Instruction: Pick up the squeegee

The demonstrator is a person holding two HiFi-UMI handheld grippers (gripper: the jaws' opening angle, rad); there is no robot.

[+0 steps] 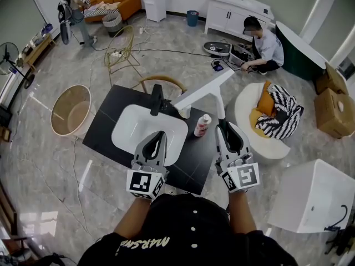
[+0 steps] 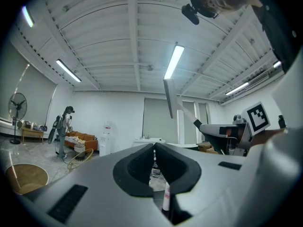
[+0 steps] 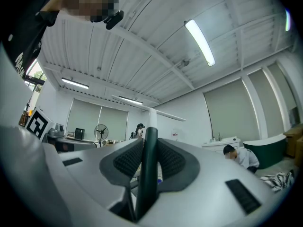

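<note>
Right gripper is clamping the white T-shaped plastic squeegee by its dark handle, apparently lifted; left gripper is idling closed, empty; next move needs only steady holding.

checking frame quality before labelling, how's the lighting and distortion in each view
Head view: evenly lit, strong fisheye bend, pale glare on the glossy floor. Left gripper view: black vignette corners, bright ceiling tube slightly blown out, left gripper close and soft. Right gripper view: same vignette, the squeegee handle in the right gripper is a dark, underlit bar.
</note>
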